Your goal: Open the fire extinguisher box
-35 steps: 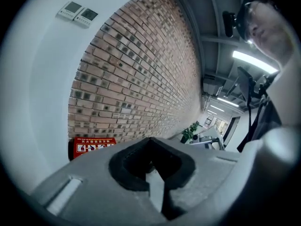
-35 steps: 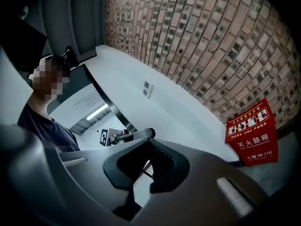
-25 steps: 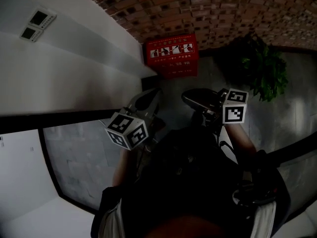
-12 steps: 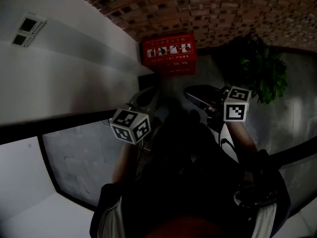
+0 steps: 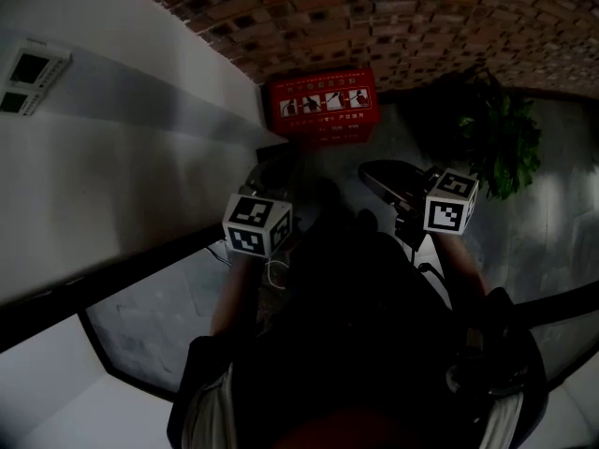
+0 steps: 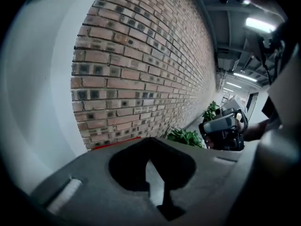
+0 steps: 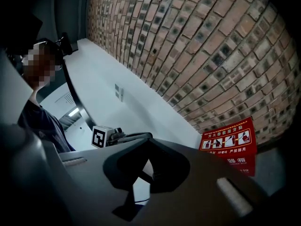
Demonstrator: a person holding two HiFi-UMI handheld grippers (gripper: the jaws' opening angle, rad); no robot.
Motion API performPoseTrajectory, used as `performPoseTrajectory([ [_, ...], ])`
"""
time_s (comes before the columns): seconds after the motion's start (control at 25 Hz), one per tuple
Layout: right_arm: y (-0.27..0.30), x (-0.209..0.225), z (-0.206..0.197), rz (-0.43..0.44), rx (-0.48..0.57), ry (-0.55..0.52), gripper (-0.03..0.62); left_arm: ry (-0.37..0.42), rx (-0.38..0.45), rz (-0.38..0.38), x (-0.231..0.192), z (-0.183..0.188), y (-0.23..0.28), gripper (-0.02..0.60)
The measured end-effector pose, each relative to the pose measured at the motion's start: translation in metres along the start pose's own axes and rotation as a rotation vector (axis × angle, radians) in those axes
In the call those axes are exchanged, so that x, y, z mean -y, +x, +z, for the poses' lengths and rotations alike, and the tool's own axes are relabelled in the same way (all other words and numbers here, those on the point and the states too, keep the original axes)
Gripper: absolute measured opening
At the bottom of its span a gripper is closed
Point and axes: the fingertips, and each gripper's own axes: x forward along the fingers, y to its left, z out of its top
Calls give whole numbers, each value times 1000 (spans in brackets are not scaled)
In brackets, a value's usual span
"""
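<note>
The red fire extinguisher box (image 5: 325,106) stands on the floor in the corner where the brick wall meets the white wall, its lid down, with white pictograms on top. My left gripper (image 5: 278,168) is held in the air short of the box, left of centre, and is shut with nothing in it. My right gripper (image 5: 374,174) hovers beside it to the right, also shut and empty. In the right gripper view the box (image 7: 229,145) lies ahead to the right of the closed jaws (image 7: 149,141). The left gripper view shows its own shut jaws (image 6: 150,139) and only a red edge of the box (image 6: 115,142).
A potted green plant (image 5: 501,138) stands right of the box against the brick wall (image 5: 421,26). The white wall (image 5: 122,148) with two small wall plates (image 5: 23,78) runs along the left, above a dark-framed grey panel (image 5: 150,297). The scene is dim.
My left gripper has risen a little and shifted right, toward the box. The right gripper has barely moved. The view has tilted slightly.
</note>
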Motion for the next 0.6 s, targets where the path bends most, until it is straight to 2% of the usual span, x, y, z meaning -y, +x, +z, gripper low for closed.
performPoseTrajectory([
  [0.16,31,40,0,-93,1,-34,2,37,-10,-5,-36,3,20,-3],
  [0.28,51,71,-3,-144,2,-2,2,60,-29,-25,-58,3,37,-3],
  [0.48,68,127,-34,-304,-118,-66,2,133,-69,-30,-86,-13,62,-3],
  [0.6,76,148,-46,-361,-147,-58,2,151,-99,-41,-99,-26,79,-3],
])
